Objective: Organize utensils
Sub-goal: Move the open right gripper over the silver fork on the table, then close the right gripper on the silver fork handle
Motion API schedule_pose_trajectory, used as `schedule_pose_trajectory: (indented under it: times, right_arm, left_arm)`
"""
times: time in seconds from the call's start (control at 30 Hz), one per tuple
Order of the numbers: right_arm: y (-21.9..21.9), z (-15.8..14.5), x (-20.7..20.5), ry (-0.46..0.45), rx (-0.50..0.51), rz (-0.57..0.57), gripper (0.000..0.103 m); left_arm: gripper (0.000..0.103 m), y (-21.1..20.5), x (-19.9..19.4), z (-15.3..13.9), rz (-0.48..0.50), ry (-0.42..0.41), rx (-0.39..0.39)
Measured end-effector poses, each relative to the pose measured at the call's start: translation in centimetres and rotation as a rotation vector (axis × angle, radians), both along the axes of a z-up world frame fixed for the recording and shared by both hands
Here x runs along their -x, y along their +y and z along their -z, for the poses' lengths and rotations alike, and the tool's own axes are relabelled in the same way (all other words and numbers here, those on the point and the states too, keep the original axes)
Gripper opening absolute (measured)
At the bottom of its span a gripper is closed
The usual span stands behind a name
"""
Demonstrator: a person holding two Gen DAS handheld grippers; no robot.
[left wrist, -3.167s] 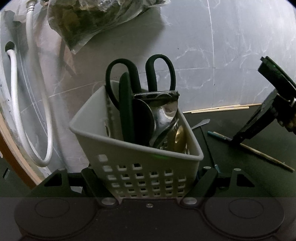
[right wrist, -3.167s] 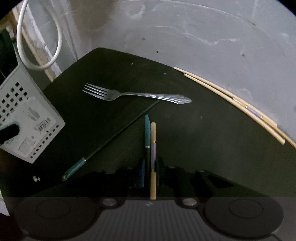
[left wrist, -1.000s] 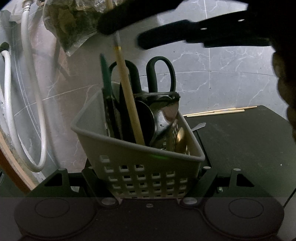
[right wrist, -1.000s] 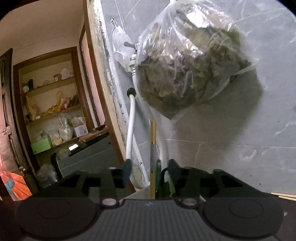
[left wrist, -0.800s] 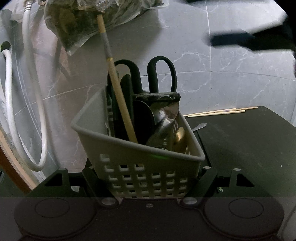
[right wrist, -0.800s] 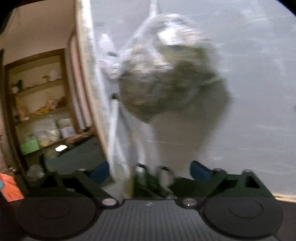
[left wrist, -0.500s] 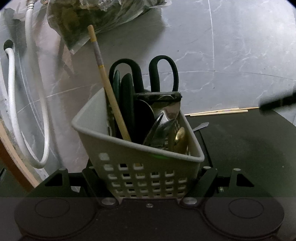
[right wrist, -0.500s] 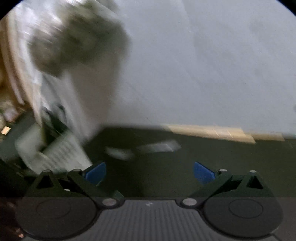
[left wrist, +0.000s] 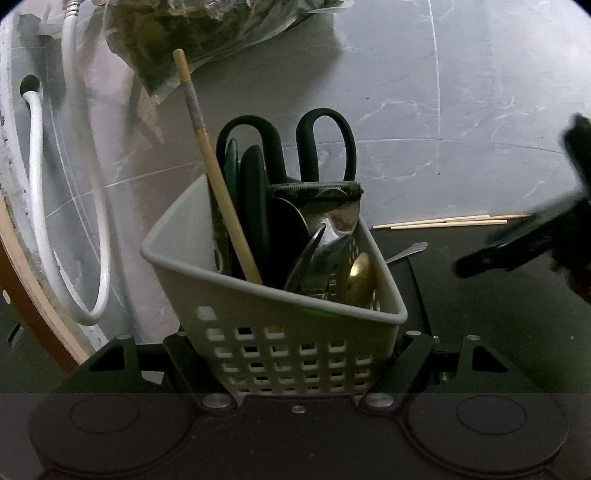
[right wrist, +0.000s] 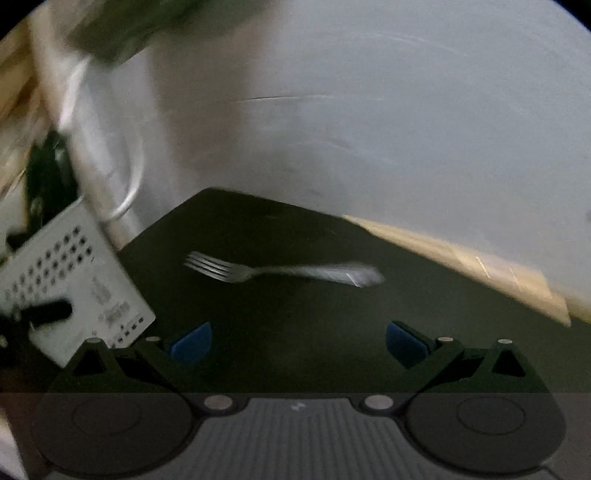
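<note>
Utensils stand in my grey perforated plastic basket: black-looped scissors, a tan wooden chopstick. My left tool clamps its base. My right tool gapes empty over the silver fork on the dark matte worktop. Label print unreadable.

There is one grey basket, one pair of black scissors, one wooden chopstick standing in it, one gold spoon, one fork on the dark table, two pale chopsticks, one white hose and one plastic bag.
</note>
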State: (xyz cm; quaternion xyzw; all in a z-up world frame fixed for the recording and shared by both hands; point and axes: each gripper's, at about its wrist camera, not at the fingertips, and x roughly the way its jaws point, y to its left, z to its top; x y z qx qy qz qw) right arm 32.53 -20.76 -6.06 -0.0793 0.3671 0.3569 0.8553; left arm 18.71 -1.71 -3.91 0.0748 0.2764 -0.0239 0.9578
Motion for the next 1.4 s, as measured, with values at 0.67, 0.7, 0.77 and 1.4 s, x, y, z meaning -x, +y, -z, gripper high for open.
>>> schedule_pose_trajectory:
  times: [0.67, 0.7, 0.77, 1.4]
  right_arm:
    - [12.3, 2.6, -3.8, -0.149, 0.165, -0.618, 0.071]
    - [12.3, 2.7, -3.9, -0.145, 0.15, -0.613, 0.069]
    - [12.4, 3.0, -4.3, -0.13, 0.132, -0.6, 0.066]
    - [12.1, 2.2, -4.4, -0.168, 0.14, -0.52, 0.006]
  left_arm:
    - [0.079, -0.3, 0.5, 0.0, -0.03, -0.008, -0.001]
    - [0.079, -0.3, 0.6, 0.0, -0.03, -0.009, -0.001]
    - [0.079, -0.2, 0.6, 0.0, -0.028, -0.009, -0.001]
    - [0.079, 0.3, 0.2, 0.0, -0.003, -0.007, -0.004]
